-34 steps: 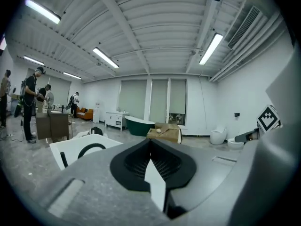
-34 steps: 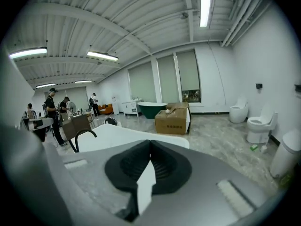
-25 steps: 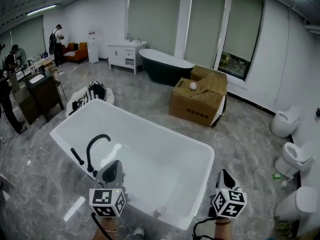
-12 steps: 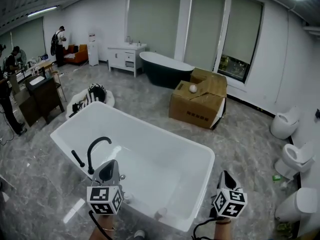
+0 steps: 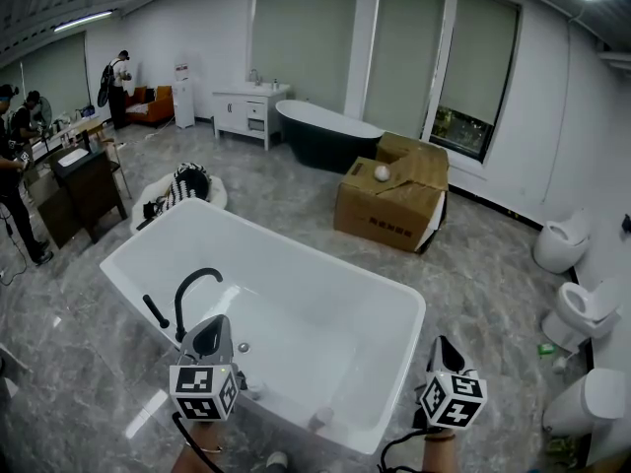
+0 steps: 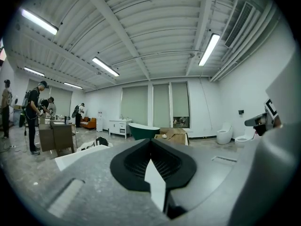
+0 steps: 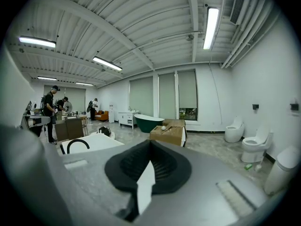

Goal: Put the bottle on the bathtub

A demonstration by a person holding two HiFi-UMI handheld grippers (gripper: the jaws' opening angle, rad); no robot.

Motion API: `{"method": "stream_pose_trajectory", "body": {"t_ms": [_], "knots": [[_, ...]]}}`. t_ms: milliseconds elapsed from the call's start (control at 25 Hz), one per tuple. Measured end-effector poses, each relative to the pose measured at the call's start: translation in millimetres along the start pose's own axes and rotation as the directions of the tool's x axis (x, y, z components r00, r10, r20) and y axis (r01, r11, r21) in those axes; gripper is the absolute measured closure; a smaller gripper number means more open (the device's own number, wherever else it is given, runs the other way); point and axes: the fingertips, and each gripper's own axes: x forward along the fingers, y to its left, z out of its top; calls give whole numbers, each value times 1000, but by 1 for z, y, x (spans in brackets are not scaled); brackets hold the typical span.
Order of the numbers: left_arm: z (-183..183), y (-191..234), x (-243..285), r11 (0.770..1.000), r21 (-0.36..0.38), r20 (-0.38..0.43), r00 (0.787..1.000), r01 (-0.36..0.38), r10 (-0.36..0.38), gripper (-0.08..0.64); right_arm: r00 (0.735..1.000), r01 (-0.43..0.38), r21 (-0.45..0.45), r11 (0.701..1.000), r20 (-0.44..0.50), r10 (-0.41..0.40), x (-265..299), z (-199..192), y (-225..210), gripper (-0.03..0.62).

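floor (image 5: 483, 264): grey marble-look tiles, showroom-type room, blinds down on the far windows
bathtub (image 5: 335, 333): white, rectangular, centre of head view, set diagonally, nothing visible lying inside
dark tub (image 5: 325, 131): oval, far back under the windows
cardboard box (image 5: 389, 205): behind the white tub, flaps open, white ball (image 5: 381, 172) on top
vanity (image 5: 246, 106): white, far wall, left of the dark tub
dark cabinet (image 5: 84, 180): left edge, people (image 5: 113, 77) standing further back
toilets (image 5: 562, 239): white, lined along the right wall
striped bundle (image 5: 187, 180): black and white, on a pale round seat just past the tub's far-left corner
faucet (image 5: 192, 289): black, arched, on the tub's left rim
left gripper (image 5: 214, 331): over the tub's near-left rim, just beside the faucet; in the left gripper view (image 6: 151, 141) the black pads are pressed together, nothing between them
right gripper (image 5: 441, 345): outside the tub's near-right corner, over the floor; in the right gripper view (image 7: 150, 142) it is clenched, empty
bottle (image 5: 254, 389): small pale item upright on the tub's near rim, just right of the left gripper, apart from both grippers
second small item (image 5: 319, 420): pale, further right on the same rim; too small to identify
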Motion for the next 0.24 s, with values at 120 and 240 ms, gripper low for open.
{"method": "stream_pose_trajectory", "body": {"t_ms": [120,240], "knots": [[-3,3,-1,1000,1,-2,1000,-1,1,552,1000,-2,1,1000,-5,2,-1,-5,3,591],[-5,7,-1,1000,4,0,1000,-1,1,552,1000,-5,1,1000,-8,5,0,-9,7,591]]}}
